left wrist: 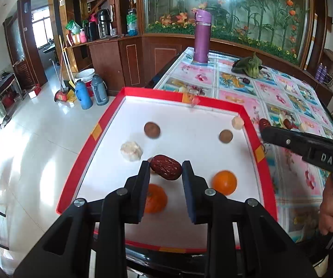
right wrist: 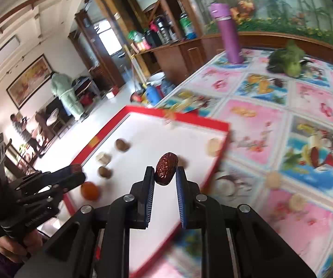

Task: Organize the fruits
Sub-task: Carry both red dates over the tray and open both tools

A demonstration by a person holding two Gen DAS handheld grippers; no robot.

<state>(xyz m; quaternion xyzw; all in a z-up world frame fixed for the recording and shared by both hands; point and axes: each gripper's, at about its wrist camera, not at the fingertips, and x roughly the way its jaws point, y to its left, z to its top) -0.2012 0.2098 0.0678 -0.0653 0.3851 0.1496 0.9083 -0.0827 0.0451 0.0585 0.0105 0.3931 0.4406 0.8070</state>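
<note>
both grippers (left wrist: 166, 169) (right wrist: 165, 173) hold dates (left wrist: 165, 167) (right wrist: 165, 168)

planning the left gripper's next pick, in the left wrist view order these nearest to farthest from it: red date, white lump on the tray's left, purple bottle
1. The red date, right between the fingertips of the left gripper.
2. The white lump, just ahead and to the left on the tray.
3. The purple bottle, far back on the tablecloth beyond the tray.

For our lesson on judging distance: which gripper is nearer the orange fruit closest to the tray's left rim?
Left. The left gripper hovers directly above that orange fruit; the right gripper is at the tray's opposite rim.
</note>
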